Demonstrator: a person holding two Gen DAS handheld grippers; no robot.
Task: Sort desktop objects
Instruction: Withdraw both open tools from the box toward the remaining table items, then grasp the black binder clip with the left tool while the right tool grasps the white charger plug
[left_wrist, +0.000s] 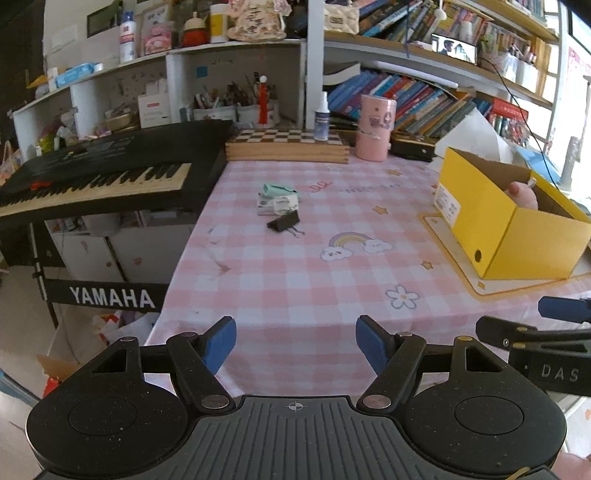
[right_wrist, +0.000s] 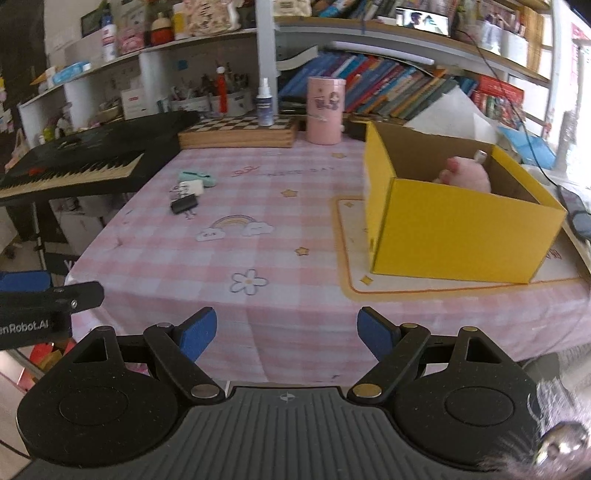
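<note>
Binder clip (left_wrist: 283, 222) and small packets (left_wrist: 277, 197) left unsorted near table's far left edge; yellow box (right_wrist: 458, 229) partly filled (pink item inside); both fingers open, empty.

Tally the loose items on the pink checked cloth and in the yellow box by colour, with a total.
Black: 1, the binder clip.
Mint green: 1, a small item behind the clip.
White: 1, a small item touching the mint one.
Pink: 1, a soft thing inside the yellow box; little of it shows.
Total: 4
</note>
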